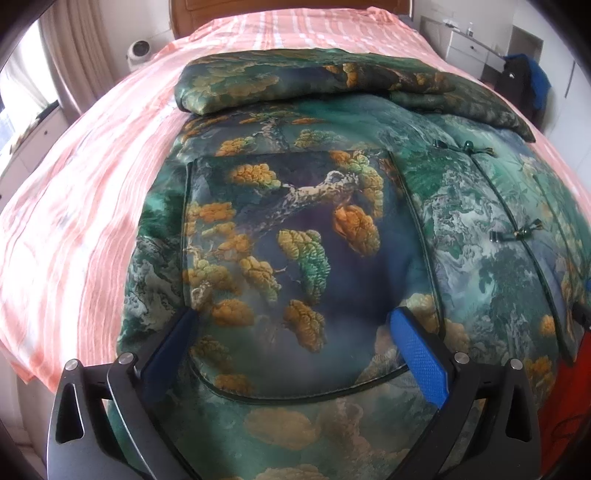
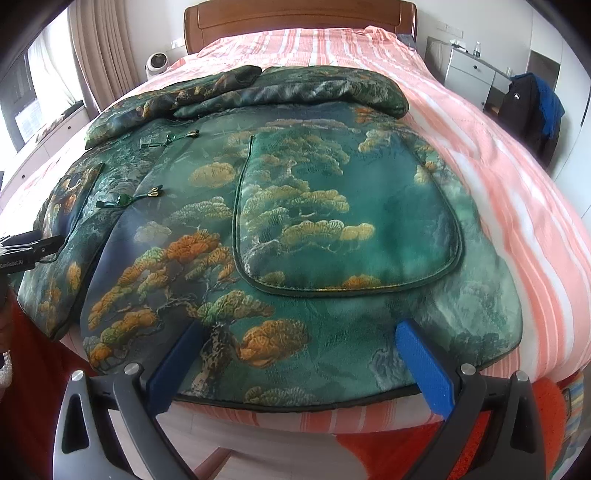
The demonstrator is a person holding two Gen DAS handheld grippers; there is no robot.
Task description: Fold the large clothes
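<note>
A large green jacket printed with pine trees and golden foliage lies spread front-up on the bed, with its sleeves folded across the top. It also fills the right wrist view. My left gripper is open, hovering over the jacket's left patch pocket. My right gripper is open, low over the jacket's hem below the right patch pocket. The left gripper shows at the left edge of the right wrist view.
The bed has a pink striped sheet and a wooden headboard. A white fan stands at the far left. White drawers and a chair with dark clothes stand on the right.
</note>
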